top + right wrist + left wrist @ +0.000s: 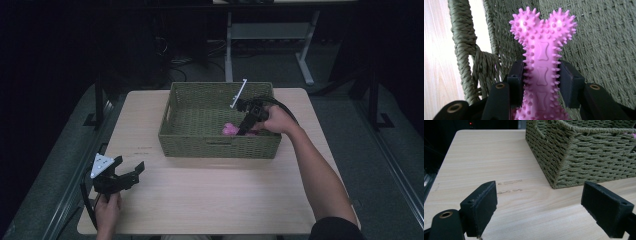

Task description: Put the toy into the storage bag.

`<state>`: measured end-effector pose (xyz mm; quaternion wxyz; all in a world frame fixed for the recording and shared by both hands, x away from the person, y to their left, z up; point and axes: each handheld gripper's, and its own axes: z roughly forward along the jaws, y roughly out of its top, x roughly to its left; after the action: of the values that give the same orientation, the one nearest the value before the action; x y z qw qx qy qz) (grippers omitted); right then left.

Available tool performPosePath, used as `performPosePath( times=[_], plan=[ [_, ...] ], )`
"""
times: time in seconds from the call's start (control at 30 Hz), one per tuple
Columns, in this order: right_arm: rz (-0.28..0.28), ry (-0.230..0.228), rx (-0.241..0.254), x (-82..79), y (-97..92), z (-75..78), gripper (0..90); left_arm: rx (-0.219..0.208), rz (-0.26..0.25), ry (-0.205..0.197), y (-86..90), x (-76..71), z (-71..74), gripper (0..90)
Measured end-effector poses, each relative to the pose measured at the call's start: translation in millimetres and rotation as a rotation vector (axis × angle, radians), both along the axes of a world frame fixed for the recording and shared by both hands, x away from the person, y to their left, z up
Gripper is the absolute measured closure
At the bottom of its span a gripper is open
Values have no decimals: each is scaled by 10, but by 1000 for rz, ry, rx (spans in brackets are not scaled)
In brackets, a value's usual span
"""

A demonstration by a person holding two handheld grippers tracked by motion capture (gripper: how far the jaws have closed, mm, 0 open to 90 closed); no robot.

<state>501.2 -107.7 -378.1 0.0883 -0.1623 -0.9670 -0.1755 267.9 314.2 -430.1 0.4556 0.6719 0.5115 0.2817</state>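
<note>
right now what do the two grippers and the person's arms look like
Both grippers are black. The left gripper has two blocky, flat-faced jaws, a grey three-cornered plate with small holes on top, and a black cable looping beside the hand. The right gripper trails a thick black cable and has brass-ringed holes on its jaw arms. The right arm is bare to a dark short sleeve.

Glossy spiked rubbery pink bone toy (pixel 541 62), rough woven basket (pixel 218 141), matt wood-grain table (pixel 210 200).
</note>
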Motion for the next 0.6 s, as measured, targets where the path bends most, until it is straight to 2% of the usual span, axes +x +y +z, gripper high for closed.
performPosePath(
  times=[0.47,0.53,0.6],
  plan=[
    [-10,16,2,7,13,-20,561,0,-1,0,0,0,1,130],
    [-14,22,9,10,13,-26,555,0,-2,0,-1,0,1,130],
    [-25,26,48,16,-3,4,547,-1,-2,-2,-4,-1,2,130]
  ],
)
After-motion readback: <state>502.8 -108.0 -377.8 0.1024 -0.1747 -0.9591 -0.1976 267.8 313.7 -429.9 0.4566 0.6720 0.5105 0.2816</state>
